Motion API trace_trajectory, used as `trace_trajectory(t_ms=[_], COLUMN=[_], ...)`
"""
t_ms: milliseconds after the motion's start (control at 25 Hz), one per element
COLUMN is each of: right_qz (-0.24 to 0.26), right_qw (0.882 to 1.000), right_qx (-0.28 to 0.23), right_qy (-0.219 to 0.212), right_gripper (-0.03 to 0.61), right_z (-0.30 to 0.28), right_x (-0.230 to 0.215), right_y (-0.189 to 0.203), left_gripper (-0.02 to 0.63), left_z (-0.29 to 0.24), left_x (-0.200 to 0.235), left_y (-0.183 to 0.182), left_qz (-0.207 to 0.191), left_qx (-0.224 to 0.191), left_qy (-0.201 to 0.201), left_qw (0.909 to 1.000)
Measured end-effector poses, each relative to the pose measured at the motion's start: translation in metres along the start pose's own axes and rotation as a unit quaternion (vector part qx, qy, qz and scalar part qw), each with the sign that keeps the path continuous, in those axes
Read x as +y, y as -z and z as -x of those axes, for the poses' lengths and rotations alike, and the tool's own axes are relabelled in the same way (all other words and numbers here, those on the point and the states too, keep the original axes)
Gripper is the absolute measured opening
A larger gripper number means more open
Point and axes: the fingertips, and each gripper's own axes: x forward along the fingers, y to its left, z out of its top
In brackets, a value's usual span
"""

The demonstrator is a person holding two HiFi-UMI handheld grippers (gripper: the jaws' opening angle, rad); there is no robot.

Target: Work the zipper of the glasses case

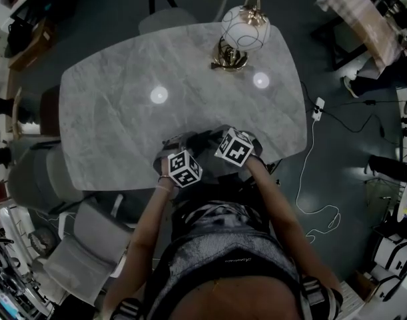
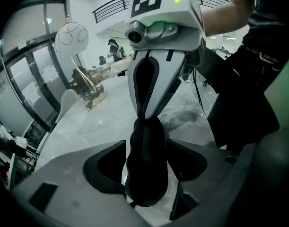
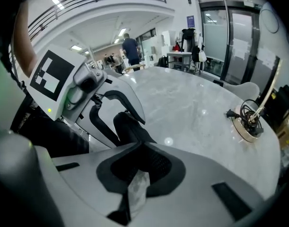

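Table count: one marble table [image 1: 110,105], one globe lamp [image 1: 244,29], one dark glasses case [image 2: 146,143], one pale tab [image 3: 137,188]. Grippers, two: left gripper [image 2: 146,171], right gripper [image 3: 139,167]. Chairs [image 1: 33,175], three made out.

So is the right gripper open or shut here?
Shut: the right gripper has its jaws together, pinching one end of the black glasses case.

The table [image 1: 123,112] looks glossy marble, the glasses case [image 2: 145,164] matt black, the lamp base [image 1: 228,60] shiny brass.
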Motion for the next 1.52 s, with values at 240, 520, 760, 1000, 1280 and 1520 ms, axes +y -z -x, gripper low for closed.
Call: trace_trajectory(t_ms=[240, 520, 760, 1000, 1280, 1520], right_qz=[-0.01, -0.02, -0.01, -0.001, -0.006, -0.027], right_qw=[1.0, 0.999, 0.998, 0.998, 0.999, 0.998], right_qx=[-0.01, -0.024, -0.036, -0.036, -0.015, -0.034], right_qy=[0.002, 0.025, 0.059, 0.045, 0.032, 0.037], right_gripper=[0.063, 0.063, 0.063, 0.063, 0.063, 0.063], right_z=[-0.004, -0.009, -0.015, -0.013, -0.022, -0.022], right_x=[-0.012, -0.029, -0.048, -0.039, -0.033, -0.036], right_y=[-0.006, -0.015, -0.027, -0.035, -0.027, -0.027], left_gripper=[0.247, 0.075, 0.037, 0.015, 0.006, 0.006], left_z=[0.035, 0.036, 0.028, 0.022, 0.018, 0.018], left_x=[0.019, 0.025, 0.044, 0.06, 0.067, 0.07], left_y=[0.008, 0.021, 0.022, 0.025, 0.027, 0.029], left_qz=[0.044, 0.12, 0.107, 0.106, 0.134, 0.166], left_qx=[-0.028, -0.048, -0.044, -0.039, -0.055, -0.062], left_qy=[-0.068, -0.062, -0.084, -0.096, -0.087, -0.094], left_qw=[0.9963, 0.9897, 0.9897, 0.9889, 0.9857, 0.9797])
